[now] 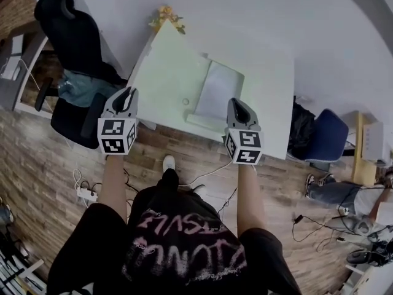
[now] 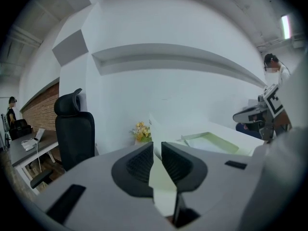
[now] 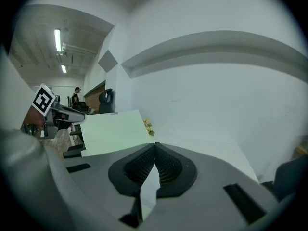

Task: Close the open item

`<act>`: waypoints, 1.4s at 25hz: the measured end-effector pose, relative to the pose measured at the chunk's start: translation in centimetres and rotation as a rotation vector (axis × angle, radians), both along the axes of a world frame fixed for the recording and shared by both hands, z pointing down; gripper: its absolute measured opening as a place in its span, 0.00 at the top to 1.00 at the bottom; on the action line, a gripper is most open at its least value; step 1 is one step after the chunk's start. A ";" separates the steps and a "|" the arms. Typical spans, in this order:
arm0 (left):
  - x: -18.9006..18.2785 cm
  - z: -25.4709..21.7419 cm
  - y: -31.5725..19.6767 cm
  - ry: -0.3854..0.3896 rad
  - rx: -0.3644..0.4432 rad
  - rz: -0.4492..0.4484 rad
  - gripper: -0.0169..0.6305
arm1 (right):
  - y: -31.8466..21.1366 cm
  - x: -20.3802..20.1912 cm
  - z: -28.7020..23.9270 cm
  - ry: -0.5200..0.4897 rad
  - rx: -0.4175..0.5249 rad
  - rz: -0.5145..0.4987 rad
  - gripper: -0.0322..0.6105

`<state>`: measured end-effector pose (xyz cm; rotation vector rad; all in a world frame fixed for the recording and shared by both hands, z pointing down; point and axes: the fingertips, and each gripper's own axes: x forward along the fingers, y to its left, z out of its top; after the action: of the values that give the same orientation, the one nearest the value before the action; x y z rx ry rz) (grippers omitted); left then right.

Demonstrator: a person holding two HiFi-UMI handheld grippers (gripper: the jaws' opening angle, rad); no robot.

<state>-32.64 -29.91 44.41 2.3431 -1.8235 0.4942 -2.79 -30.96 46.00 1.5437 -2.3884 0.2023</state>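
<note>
Shirt print (image 1: 184, 247) illegible, lid (image 1: 169, 72) seemingly raised

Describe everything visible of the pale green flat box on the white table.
The pale green flat box looks like thin cardboard and lies open on the white table. Its shallow tray sits flat; its wide lid, left of the tray, appears lifted, its edge pinched by the left gripper.

Head view: from above the person (image 1: 178, 244), facing steeply down on the white table (image 1: 270, 85), well above it. Left gripper view and right gripper view: low at the table's near edge, close, facing along their jaws across the table to the wall (image 2: 168, 95). All three share the pale green box lid (image 1: 169, 78) and the yellow flowers (image 1: 166, 18) at the table's far end.
</note>
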 end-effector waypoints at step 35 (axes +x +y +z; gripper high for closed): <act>25.3 -3.0 4.2 -0.087 0.045 0.368 0.92 | 11.0 19.6 0.6 -0.099 0.011 0.248 0.93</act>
<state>-7.35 -25.68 41.44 2.7418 -1.4469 0.6091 16.84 -20.00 46.64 1.8738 -2.2670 0.3249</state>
